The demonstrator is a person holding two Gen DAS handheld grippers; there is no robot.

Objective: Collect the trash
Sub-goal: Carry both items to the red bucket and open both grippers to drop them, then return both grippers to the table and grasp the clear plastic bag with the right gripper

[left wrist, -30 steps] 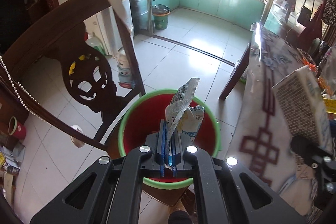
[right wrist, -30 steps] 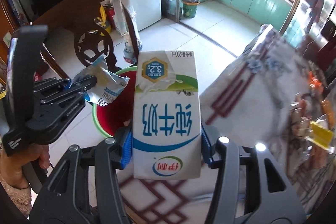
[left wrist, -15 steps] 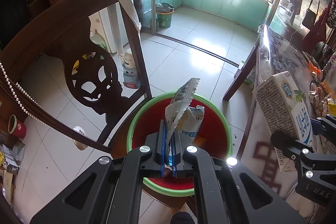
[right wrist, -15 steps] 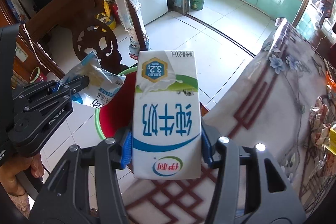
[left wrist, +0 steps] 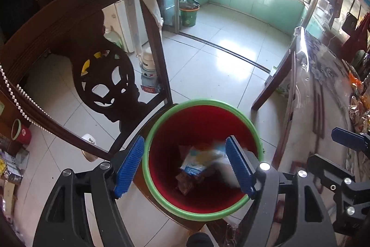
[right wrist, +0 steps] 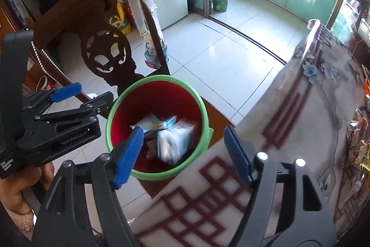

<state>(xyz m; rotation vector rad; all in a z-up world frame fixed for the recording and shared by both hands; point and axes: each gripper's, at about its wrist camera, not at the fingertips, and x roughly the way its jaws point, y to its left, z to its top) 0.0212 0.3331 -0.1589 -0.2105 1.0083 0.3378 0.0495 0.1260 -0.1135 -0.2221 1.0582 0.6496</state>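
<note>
From the left wrist view, my left gripper [left wrist: 185, 166] fills the bottom of the frame with its blue pads spread wide and opening further, nothing pinched between them. Directly below, in the lower centre, stands the red bin [left wrist: 161, 126] with its green rim. Inside it I see a blurred white and blue wrapper [left wrist: 198, 159] and some brownish scraps under it. A dark carved wooden chair [left wrist: 104, 75] takes up the left half of the frame, its back just beside the bin's rim. At the right edge, the table [left wrist: 323, 96] under a patterned cloth runs up the frame, and my right gripper [left wrist: 346, 149] shows in the lower right corner, apart from the bin.

From the right wrist view, my right gripper [right wrist: 183, 152] sits at the bottom centre, jaws apart and opening, with nothing pressed between the pads. The bin [right wrist: 203, 108] is in the middle of the frame, left of the table [right wrist: 300, 108]. A blurred white and blue milk carton [right wrist: 175, 142] lies inside it, beside the wrapper [right wrist: 148, 122]. My left gripper [right wrist: 79, 96] comes in from the left edge, jaws spread, near the bin's rim. The person's hand [right wrist: 13, 191] holds its handle in the lower left corner.
</note>
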